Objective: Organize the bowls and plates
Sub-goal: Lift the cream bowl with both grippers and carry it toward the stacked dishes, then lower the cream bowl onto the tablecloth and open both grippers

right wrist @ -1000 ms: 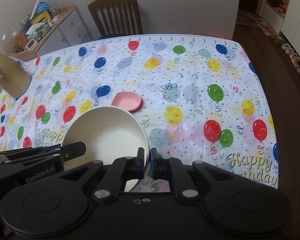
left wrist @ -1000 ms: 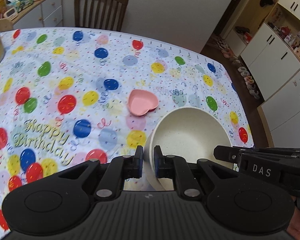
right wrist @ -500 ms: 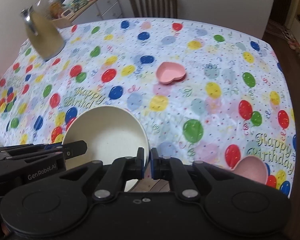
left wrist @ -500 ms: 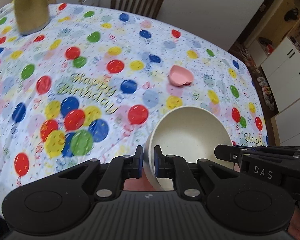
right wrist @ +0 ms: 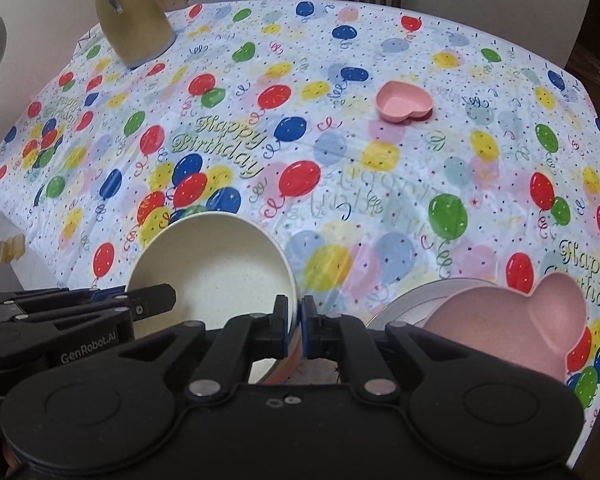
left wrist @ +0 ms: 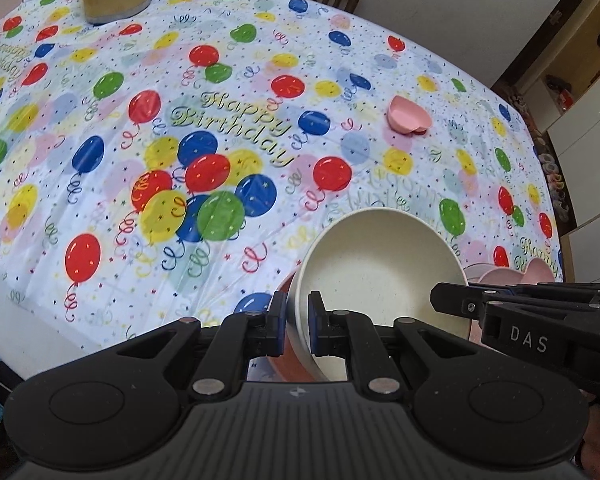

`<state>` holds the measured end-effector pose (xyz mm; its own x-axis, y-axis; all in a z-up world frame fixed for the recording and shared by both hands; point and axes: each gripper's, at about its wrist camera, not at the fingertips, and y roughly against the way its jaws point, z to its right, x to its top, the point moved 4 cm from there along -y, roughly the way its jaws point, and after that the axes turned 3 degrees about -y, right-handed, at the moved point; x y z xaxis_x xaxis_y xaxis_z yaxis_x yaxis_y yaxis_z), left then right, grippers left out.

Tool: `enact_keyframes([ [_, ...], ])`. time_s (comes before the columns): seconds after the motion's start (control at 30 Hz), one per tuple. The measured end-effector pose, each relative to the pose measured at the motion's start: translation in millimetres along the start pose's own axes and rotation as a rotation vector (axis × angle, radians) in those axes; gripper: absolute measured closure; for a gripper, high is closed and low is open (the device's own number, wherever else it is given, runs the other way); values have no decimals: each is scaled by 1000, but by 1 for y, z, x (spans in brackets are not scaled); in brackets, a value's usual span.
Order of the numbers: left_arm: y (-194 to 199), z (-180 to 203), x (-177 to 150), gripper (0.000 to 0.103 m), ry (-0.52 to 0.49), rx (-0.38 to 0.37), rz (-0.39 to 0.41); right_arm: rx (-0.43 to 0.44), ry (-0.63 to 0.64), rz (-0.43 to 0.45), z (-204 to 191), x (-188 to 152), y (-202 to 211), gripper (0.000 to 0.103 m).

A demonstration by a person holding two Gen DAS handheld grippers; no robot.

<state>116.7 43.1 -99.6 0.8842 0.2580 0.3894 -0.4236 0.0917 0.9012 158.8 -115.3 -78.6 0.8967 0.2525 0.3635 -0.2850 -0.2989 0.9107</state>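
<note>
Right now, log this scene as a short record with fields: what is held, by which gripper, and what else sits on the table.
held item: cream bowl, tilted, empty
left gripper: jaws shut on the bowl's rim
right gripper: jaws shut on the opposite rim
below bowl: something reddish-brown, partly hidden
near edge: large pink heart plate on a white plate
mid table: small pink heart dish
far corner: gold jug
surface: balloon tablecloth

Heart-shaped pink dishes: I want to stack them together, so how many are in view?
2. One heart-shaped pink dish sits far out on the tablecloth; the other lies at the near right edge. More may be hidden.
</note>
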Motion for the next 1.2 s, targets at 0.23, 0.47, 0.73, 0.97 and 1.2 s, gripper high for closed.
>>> enact_keyframes([
  [0.23,-8,-3,-8,93,2,12,-16,2,6,-27,-2,-9,-11,98],
  [0.47,-17,-3,-9,93,5,13,-29,-6,4,-44,-1,-12,-19,98],
  [0.73,-21,-7,-8,93,8,17,-35,-3,8,-54,0,-11,-24,97],
  [0.97,-21,-11,-7,93,15,5,-31,29,-8,-69,1,-9,-25,97],
  [1.2,-19,-13,-6,93,15,4,-27,54,-13,-64,4,-9,-21,95],
])
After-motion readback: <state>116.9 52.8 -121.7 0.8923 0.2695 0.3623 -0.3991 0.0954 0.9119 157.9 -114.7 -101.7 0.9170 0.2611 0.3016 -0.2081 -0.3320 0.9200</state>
